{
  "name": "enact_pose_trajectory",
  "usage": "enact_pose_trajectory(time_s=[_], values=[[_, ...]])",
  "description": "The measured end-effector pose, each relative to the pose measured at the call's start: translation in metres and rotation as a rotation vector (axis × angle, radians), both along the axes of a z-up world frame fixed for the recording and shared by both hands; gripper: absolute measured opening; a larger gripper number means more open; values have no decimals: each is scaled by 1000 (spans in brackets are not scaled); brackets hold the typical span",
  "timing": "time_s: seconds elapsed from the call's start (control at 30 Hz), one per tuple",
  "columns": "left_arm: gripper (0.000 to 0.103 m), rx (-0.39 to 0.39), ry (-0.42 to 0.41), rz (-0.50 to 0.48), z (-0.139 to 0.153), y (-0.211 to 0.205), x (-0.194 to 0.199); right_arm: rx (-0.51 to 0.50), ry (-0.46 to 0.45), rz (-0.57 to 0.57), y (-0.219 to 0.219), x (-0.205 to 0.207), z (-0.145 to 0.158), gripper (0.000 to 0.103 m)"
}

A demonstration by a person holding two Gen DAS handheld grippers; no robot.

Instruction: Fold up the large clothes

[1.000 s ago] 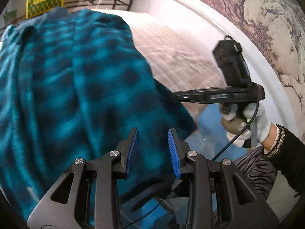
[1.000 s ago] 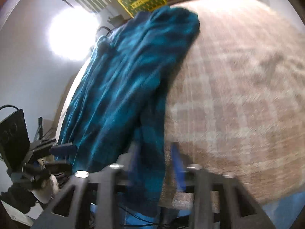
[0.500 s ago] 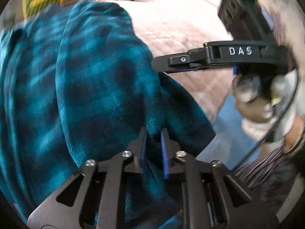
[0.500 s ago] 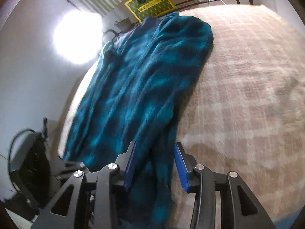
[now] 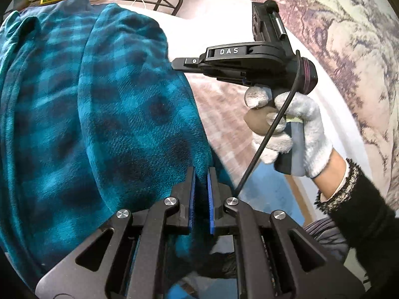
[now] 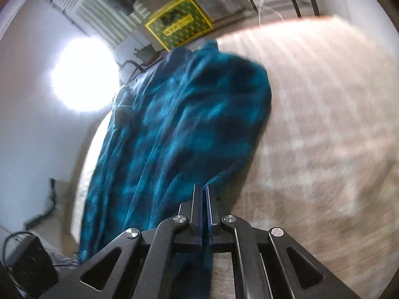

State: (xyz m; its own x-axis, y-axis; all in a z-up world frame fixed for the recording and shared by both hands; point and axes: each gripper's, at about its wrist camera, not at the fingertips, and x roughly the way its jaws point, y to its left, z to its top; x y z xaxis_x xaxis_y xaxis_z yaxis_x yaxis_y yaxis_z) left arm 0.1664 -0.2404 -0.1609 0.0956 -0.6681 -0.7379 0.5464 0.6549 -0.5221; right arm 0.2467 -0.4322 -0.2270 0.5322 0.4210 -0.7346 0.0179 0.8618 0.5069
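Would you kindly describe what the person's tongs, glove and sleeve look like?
Both tongs, left and right, are black frames with silver rivets and blue ribbed pads. The right one is marked "DAS" and trails a black cable. The hand wears a white knit glove and a fuzzy black sleeve.

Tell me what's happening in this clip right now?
A person with a handheld gripper in each hand is folding a teal plaid fleece garment on a beige checked surface. The left gripper is clamped on fabric at the near edge. The right gripper is shut on another part of that edge, and its gloved hand shows in the left view.
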Motion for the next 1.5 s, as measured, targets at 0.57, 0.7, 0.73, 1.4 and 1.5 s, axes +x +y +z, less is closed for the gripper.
enact_pose_trajectory(time_s=[0.57, 0.7, 0.73, 1.4, 1.5], values=[[35, 176, -133, -59, -9, -24, -42, 149, -129, -71, -81, -65, 30, 49], [70, 224, -176, -89, -15, -53, -53, 196, -186, -152, -112, -101, 40, 55], [71, 250, -183, -98, -17, -61, -56, 213, -194, -174, -120, -109, 40, 55], [14, 130, -71, 51, -22, -30, -25, 308, -187, -225, -127, -87, 35, 55], [14, -17, -18, 133, 2, 1, -23, 325, -147, -205, -111, -64, 23, 57]])
